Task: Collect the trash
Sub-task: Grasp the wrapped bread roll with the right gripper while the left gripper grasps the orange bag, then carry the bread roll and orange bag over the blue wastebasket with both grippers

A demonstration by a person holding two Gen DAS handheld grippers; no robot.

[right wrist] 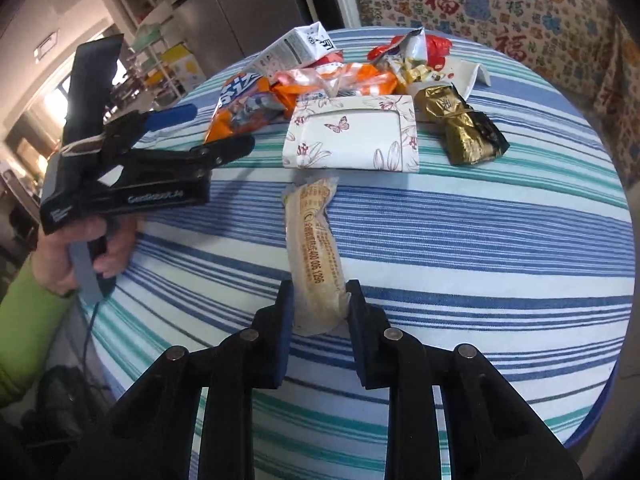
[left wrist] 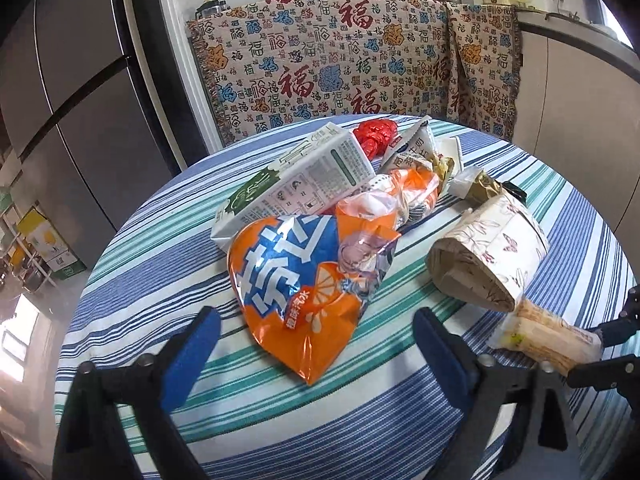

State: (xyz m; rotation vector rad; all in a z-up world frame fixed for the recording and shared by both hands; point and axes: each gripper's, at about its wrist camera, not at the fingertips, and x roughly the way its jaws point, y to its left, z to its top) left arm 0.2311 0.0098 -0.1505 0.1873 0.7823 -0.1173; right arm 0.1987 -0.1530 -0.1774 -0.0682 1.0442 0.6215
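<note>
Round counter [right wrist: 480, 240] with striped cloth, trash piled at the far side. Right hand-held gripper [right wrist: 319, 312] is clamped on the near end of a long pale snack wrapper [right wrist: 316, 248], both blue pads pressing its sides; the wrapper's far end points at the floral tissue pack [right wrist: 352, 138]. Left hand-held gripper [left wrist: 316, 334] stands wide open, nothing between its pads, hovering just over the near tip of the orange drink bag [left wrist: 296, 292]; contact not clear.

Left wrist view only: the milk carton [left wrist: 304, 176] lying full length behind the orange bag, crumpled red foil [left wrist: 376, 136] behind it, pots on a patterned cloth-covered cabinet [left wrist: 340, 60]. Here the held wrapper [left wrist: 548, 336] shows at the right edge with the right gripper's black tips around it, tissue pack [left wrist: 492, 256] seen end-on.

Right wrist view only: gold foil wrapper [right wrist: 464, 128] right of the tissue pack, clearly apart from it; the left gripper from the side [right wrist: 168, 136], held by a hand [right wrist: 80, 256] with a green sleeve [right wrist: 24, 320]. Printed text on the wrapper is legible only here.
</note>
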